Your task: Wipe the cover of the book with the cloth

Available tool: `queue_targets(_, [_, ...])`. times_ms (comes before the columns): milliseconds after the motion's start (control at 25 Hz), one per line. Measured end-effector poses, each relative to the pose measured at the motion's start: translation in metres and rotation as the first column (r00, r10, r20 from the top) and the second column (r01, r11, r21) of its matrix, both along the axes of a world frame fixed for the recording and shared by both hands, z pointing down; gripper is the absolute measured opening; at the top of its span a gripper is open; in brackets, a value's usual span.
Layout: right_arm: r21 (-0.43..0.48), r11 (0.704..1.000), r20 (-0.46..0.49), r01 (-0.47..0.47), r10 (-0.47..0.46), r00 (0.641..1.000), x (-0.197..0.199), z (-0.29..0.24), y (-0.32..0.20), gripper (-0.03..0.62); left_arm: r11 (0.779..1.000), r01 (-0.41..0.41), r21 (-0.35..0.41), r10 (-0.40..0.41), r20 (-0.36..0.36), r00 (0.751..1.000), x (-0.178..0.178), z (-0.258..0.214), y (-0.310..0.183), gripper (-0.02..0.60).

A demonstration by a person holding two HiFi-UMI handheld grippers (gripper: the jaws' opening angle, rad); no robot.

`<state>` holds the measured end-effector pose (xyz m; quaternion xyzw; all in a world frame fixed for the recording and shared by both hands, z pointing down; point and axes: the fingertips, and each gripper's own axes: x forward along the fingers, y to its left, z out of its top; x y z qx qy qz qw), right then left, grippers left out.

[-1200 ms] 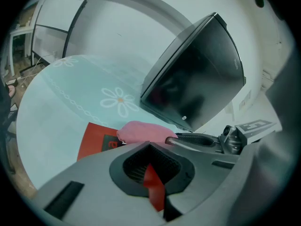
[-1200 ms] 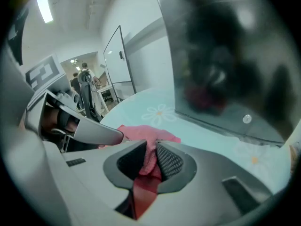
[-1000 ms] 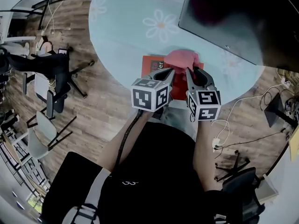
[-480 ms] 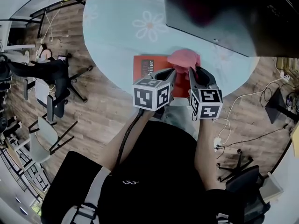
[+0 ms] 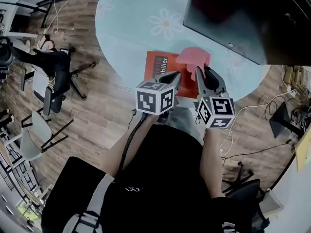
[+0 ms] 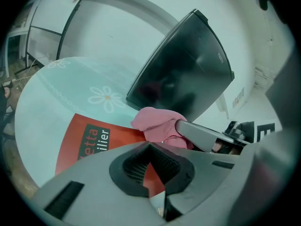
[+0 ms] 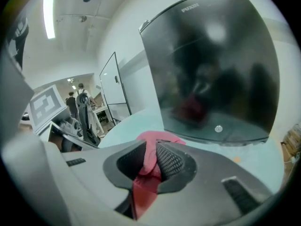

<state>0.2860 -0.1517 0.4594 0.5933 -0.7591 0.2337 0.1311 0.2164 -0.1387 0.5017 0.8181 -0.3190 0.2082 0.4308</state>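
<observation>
A red book lies on the pale blue table near its front edge. A pink cloth sits bunched on the book's far right corner. My right gripper is shut on the cloth; in the right gripper view the cloth is pinched between the pads and red cover shows below it. My left gripper is shut, with its tips over the book's near edge. From the left gripper view I see the cover with white lettering, and the cloth beyond it.
A large black glossy panel stands on the table just behind the cloth. Office chairs stand on the wooden floor to the left. Cables trail over the floor at the right. White daisy prints mark the tabletop.
The right gripper has slid the cloth to the right across the cover, baring the lettering on the book's left part. The left gripper stays at the book's near edge.
</observation>
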Motion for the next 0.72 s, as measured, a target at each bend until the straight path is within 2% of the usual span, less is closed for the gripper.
queue_targets(160, [0.005, 0.999, 0.029, 0.038, -0.038, 0.999, -0.036, -0.01, -0.01, 0.067, 0.999, 0.045, -0.013, -0.045, -0.01, 0.999, -0.033, -0.001, -0.004, 0.012])
queue_targets(480, [-0.029, 0.99, 0.054, 0.141, -0.139, 0.989, -0.135, -0.008, -0.028, 0.067, 0.984, 0.175, -0.034, -0.176, -0.017, 0.984, -0.134, -0.002, -0.031, 0.013])
queue_targets(720, [-0.102, 0.975, 0.054, 0.199, -0.194, 0.979, -0.176, 0.012, -0.02, 0.067, 0.97, 0.233, -0.067, -0.236, -0.052, 0.97, -0.163, 0.005, -0.038, 0.012])
